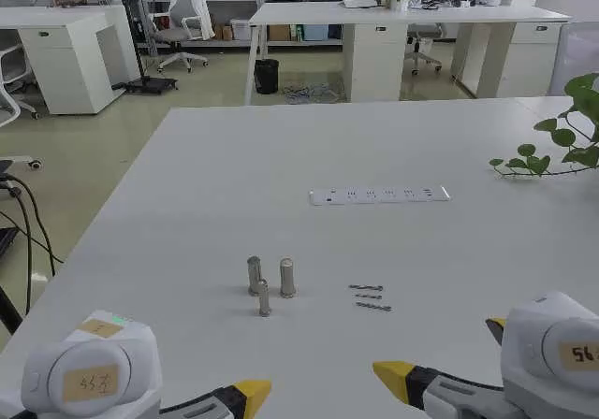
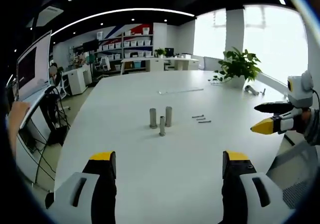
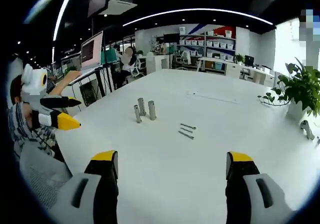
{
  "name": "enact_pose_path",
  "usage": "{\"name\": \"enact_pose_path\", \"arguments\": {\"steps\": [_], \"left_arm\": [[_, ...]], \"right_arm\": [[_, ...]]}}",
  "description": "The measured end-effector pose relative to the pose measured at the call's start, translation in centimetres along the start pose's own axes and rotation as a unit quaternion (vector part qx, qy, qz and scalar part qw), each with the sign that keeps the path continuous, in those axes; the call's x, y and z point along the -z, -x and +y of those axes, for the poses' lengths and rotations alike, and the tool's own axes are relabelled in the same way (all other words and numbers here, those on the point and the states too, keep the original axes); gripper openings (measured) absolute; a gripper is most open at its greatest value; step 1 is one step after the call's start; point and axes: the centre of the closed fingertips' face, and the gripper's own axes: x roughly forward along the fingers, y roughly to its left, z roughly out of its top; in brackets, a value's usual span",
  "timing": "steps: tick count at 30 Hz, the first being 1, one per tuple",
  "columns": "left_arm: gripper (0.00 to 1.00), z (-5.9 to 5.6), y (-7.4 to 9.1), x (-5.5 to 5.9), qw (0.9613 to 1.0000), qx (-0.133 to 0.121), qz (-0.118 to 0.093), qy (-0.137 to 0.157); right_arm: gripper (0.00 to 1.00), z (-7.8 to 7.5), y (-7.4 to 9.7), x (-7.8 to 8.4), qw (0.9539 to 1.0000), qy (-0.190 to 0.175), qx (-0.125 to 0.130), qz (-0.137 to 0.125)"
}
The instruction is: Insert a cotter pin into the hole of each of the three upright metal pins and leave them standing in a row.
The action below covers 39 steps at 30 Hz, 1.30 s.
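Note:
Three upright metal pins stand in a tight cluster on the white table, two behind and a shorter one in front. Three small cotter pins lie side by side just right of them. The same cluster of metal pins and cotter pins sits ahead in the left gripper view, and the metal pins and cotter pins also lie ahead in the right gripper view. My left gripper is open and holds nothing. My right gripper is open too. Both hover near the table's front edge, well short of the pins.
A white power strip lies flat beyond the pins. A trailing potted plant sits at the right edge of the table. Desks, chairs and shelves with bins stand in the room behind. A person sits at the far left desk.

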Motion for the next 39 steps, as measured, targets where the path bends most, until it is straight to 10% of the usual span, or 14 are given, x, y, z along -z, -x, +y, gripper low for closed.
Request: {"name": "enact_pose_path", "arguments": {"steps": [39], "left_arm": [[0.77, -0.06, 0.04, 0.13, 0.9999, -0.004, 0.000, -0.014]], "right_arm": [[0.84, 0.78, 0.04, -0.67, 0.9996, 0.022, -0.012, -0.013]]}}
